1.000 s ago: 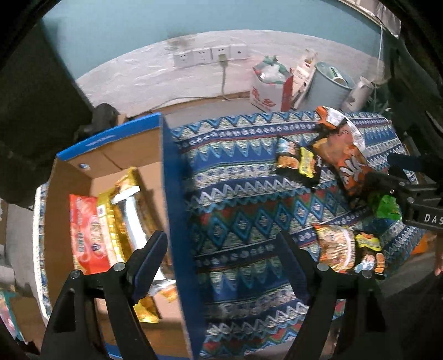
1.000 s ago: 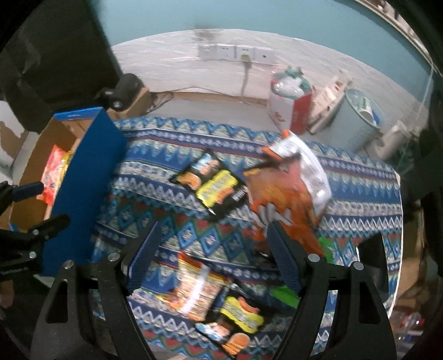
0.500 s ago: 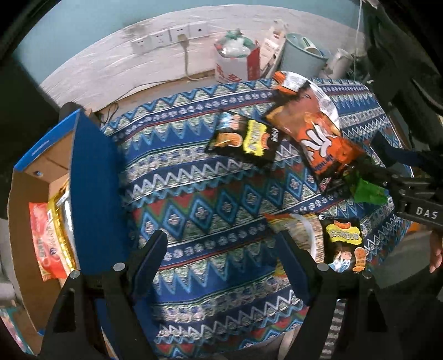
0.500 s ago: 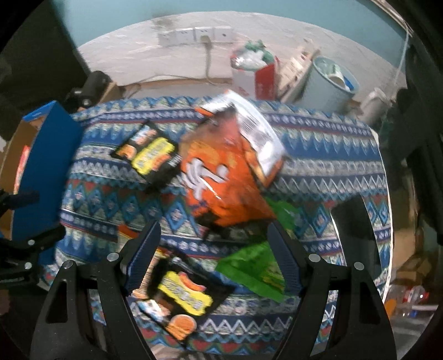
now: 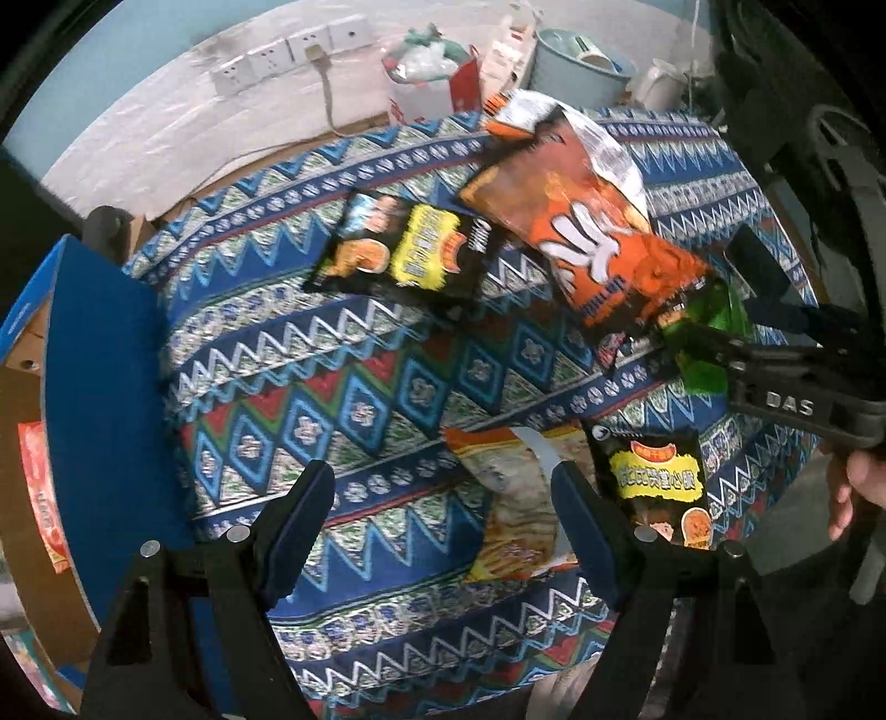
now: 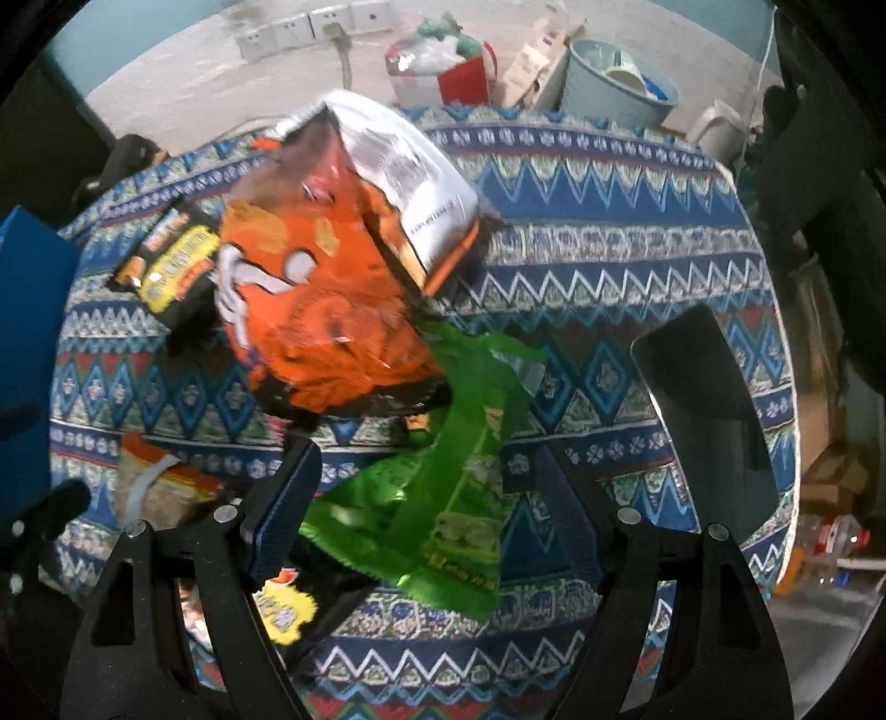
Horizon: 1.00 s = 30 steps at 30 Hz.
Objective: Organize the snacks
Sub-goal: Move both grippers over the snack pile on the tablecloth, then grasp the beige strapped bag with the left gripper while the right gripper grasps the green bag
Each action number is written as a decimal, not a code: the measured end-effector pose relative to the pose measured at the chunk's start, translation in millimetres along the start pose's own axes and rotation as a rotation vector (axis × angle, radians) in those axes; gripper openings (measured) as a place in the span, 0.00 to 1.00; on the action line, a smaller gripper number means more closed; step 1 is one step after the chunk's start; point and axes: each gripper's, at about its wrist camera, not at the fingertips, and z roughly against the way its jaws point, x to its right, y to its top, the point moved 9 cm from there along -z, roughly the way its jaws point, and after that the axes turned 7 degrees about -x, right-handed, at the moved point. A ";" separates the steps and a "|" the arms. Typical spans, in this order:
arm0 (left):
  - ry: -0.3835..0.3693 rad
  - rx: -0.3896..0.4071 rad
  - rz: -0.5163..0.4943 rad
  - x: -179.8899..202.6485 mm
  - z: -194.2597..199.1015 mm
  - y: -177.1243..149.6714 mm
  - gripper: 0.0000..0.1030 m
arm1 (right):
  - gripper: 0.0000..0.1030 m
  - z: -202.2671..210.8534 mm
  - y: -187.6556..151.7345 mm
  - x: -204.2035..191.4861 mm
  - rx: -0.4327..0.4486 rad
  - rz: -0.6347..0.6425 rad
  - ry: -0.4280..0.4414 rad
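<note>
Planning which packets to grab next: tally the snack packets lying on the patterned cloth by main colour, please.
Orange: 1, the big bag
Black and yellow: 2
Green: 1
Pale orange with a white stripe: 1
Total: 5

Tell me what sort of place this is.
Probably a lived-in room at home or a makeshift workspace: a table under a blue patterned cloth, white wall sockets low on a rough wall, and a pale blue plastic bin on the floor.

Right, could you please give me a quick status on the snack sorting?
Both grippers open, nothing held. Right gripper above green packet; left gripper beside noodle packet. Orange bag overlaps the green one.
</note>
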 end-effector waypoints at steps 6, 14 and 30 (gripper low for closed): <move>-0.023 -0.028 0.004 14.5 -14.0 -1.9 0.79 | 0.76 -22.7 -4.8 5.5 -0.036 -0.001 0.006; -0.098 -0.101 0.066 23.2 -37.1 -5.4 0.80 | 0.51 -35.6 -14.9 9.3 -0.054 0.017 0.022; -0.066 -0.112 -0.007 47.8 -74.1 -9.4 0.45 | 0.29 2.2 -11.9 39.7 0.023 -0.018 0.001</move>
